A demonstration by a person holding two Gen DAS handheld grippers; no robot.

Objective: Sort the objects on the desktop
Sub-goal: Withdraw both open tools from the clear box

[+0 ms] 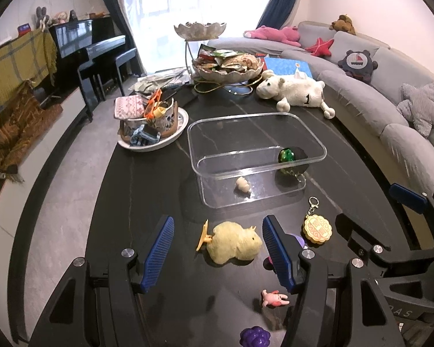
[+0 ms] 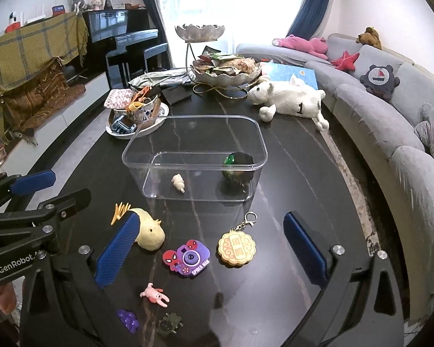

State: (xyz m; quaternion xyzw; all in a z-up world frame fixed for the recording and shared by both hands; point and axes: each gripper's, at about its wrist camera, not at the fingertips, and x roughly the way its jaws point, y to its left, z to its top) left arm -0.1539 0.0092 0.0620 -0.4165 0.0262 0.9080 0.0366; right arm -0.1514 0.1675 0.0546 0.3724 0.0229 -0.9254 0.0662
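Observation:
A clear plastic box [image 1: 205, 133] [image 2: 147, 144] stands mid-table and holds a small cream toy [image 1: 242, 186] and a green-black ball keychain [image 1: 288, 156]. My left gripper [image 1: 218, 256] [image 2: 71, 185] is open; a yellow plush clip [image 1: 234, 243] [image 2: 149, 231] lies on the table between its fingers, untouched on the left side. My right gripper [image 2: 209, 248] [image 1: 367, 204] is open wide above a purple camera toy [image 2: 188, 257] and a mooncake keychain [image 2: 237, 248] [image 1: 317, 228]. Nearer me lie a pink toy [image 2: 154, 293], a purple grape-like toy [image 2: 128, 319] and a green turtle [image 2: 169, 325].
A white plush sheep [image 1: 298, 92], a tiered snack dish [image 1: 225, 66] and a plate [image 1: 178, 137] bearing a cluttered bowl stand behind the box. A grey sofa [image 1: 390, 101] runs along the table's right edge. The floor drops off on the left.

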